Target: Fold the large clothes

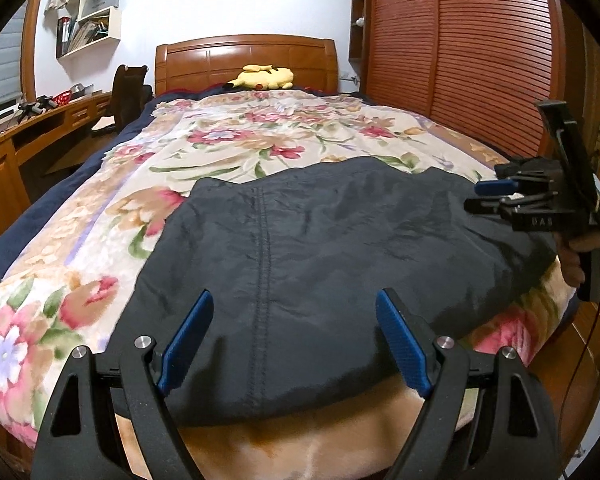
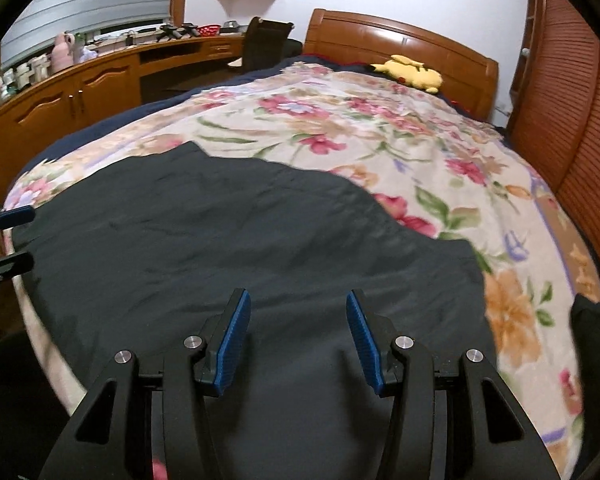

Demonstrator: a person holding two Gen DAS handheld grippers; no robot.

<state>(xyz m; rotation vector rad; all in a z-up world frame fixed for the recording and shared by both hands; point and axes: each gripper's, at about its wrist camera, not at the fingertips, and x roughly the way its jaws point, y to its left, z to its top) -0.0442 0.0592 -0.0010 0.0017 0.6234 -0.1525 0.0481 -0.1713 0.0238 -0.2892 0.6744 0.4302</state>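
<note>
A large dark garment (image 1: 320, 240) lies spread flat at the near end of the bed, on a floral blanket (image 1: 228, 140). A stitched seam runs down its middle. My left gripper (image 1: 296, 296) hovers over the garment's near edge, jaws wide open and empty. In the same view my right gripper (image 1: 488, 196) sits at the garment's right side, held by a hand (image 1: 572, 256). In the right wrist view the right gripper (image 2: 296, 296) stands open above the garment (image 2: 220, 240), nothing between its pads. The left gripper (image 2: 8, 236) shows at that view's left edge.
A yellow plush toy (image 1: 264, 78) rests by the wooden headboard (image 1: 244, 60). A slatted wooden wardrobe (image 1: 460, 60) lines the bed's right side. A desk (image 2: 80, 88) and chair (image 2: 266, 42) stand to the left. Another dark cloth (image 2: 592, 320) lies at the bed's right edge.
</note>
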